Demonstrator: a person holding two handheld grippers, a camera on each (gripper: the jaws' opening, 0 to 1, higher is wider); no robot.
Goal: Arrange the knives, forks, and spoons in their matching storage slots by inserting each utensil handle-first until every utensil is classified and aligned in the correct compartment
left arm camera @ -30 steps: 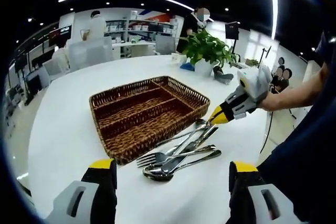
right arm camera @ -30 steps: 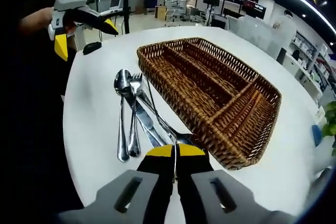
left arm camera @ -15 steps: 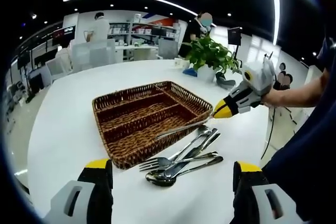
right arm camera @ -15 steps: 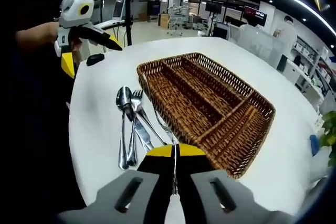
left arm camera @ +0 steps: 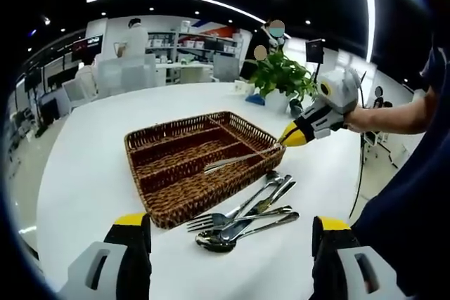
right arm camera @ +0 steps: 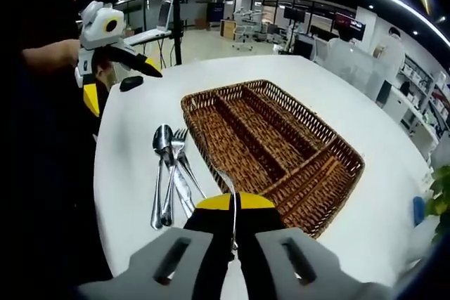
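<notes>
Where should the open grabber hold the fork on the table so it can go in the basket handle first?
Grip the fork near its neck, just behind the tines, so the long handle stays free to lead into the wicker basket. Come down from above with the left gripper, jaws either side of the thin stem. It lies flat and touches the spoon, so pinch carefully.

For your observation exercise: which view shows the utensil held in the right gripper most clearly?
The left gripper view: the utensil runs side-on from the right gripper over the wicker tray. In the right gripper view it is foreshortened, partly hidden between the shut jaws.
</notes>
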